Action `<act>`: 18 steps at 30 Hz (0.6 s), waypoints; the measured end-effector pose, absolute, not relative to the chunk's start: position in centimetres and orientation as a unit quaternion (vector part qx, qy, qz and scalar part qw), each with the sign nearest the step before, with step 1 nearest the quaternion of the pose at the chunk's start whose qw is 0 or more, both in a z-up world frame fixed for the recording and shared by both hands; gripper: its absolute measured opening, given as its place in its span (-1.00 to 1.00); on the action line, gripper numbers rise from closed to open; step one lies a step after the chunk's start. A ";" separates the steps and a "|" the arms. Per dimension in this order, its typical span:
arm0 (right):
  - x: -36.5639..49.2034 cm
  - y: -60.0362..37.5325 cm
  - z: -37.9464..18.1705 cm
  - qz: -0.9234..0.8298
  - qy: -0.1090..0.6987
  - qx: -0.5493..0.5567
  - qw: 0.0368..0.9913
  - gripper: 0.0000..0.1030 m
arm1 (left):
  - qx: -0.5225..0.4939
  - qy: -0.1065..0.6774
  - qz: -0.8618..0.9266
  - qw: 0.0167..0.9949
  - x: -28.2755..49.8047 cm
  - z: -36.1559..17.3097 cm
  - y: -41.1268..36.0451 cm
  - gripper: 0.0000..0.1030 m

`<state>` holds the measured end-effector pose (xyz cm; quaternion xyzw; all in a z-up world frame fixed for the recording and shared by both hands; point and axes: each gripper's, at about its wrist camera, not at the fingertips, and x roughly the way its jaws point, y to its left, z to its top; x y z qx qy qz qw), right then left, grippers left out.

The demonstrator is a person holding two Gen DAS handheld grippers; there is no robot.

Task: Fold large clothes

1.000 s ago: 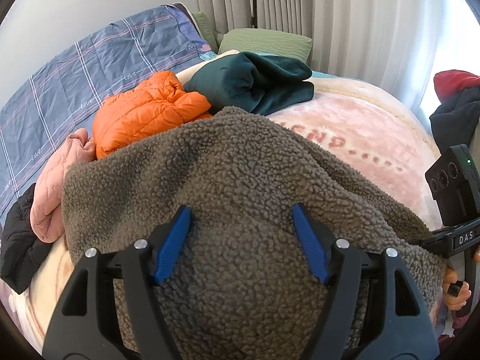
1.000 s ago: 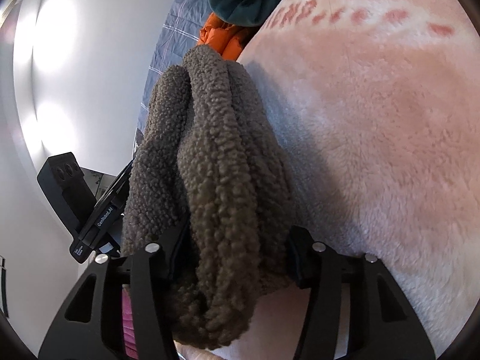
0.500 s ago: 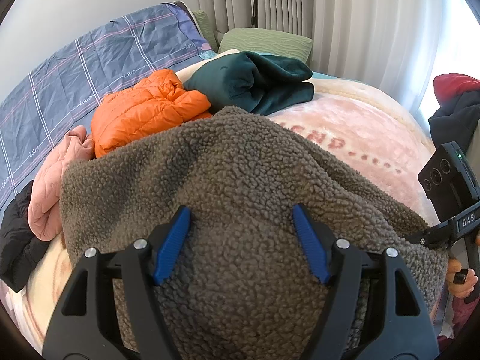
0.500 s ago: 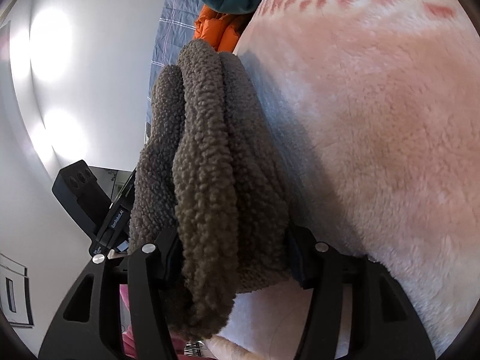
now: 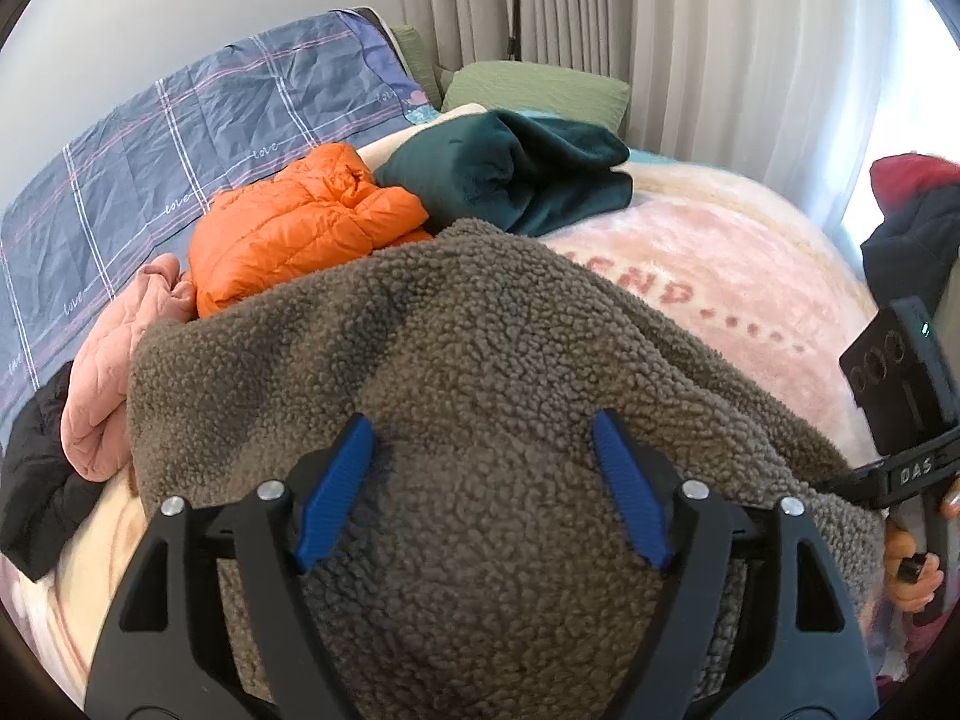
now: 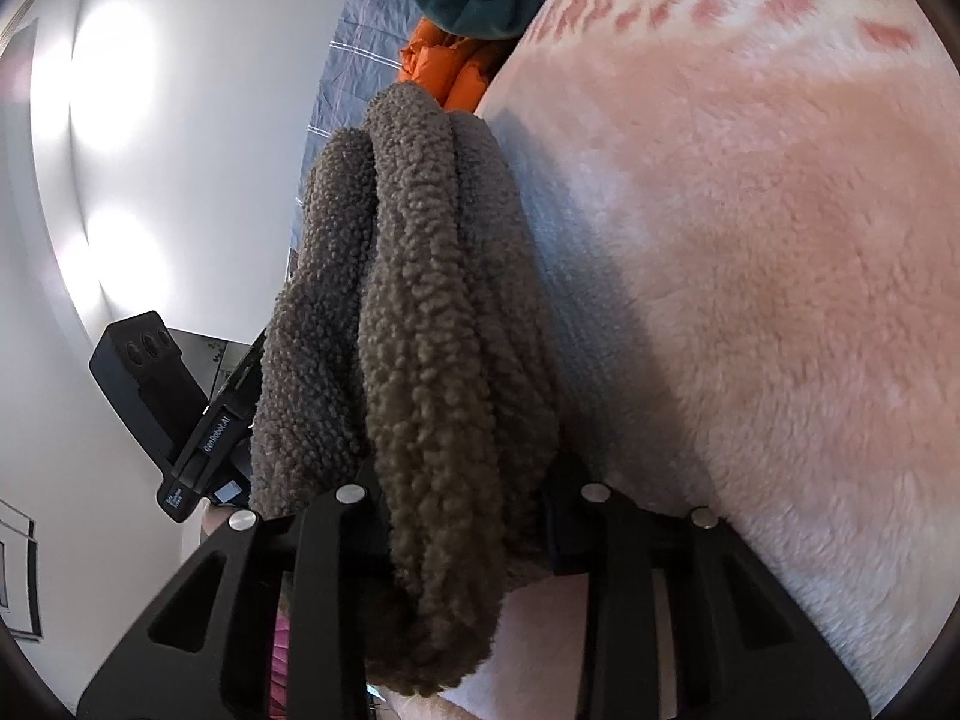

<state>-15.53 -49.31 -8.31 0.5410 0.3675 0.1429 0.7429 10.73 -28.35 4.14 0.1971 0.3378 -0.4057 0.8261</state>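
While the pink blanket [image 5: 720, 276] covers the bed, the brown fleece [image 5: 480, 360] lies folded on it, near me. Behind sit a blue checked sheet [image 5: 180, 138], a green garment [image 5: 510, 174], an orange jacket [image 5: 300, 222]. My left gripper [image 5: 480, 480] hangs over the fleece, jaws opening, blue pads [image 5: 336, 486] apart. My right gripper [image 6: 462, 516] is closing, fleece edge bunched between its jaws.

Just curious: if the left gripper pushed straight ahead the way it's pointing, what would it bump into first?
Most likely the brown fleece garment: it fills the gap between the left gripper's opening jaws and heaps up ahead. Depth is hard to judge.
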 end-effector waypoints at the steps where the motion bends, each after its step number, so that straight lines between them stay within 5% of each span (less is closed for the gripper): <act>1: -15.5 -49.3 -8.3 0.144 0.368 0.539 0.744 -0.36 | 0.187 0.340 -0.405 0.828 11.0 4.4 -27.9 0.64; 10: -13.8 -48.6 -8.2 0.154 0.391 0.528 0.738 0.07 | 0.131 0.363 -0.404 0.829 12.4 4.6 -25.6 0.79; 18: -13.9 -48.3 -8.1 0.150 0.381 0.523 0.748 -0.23 | 0.125 0.359 -0.402 0.833 12.0 4.9 -25.3 0.79</act>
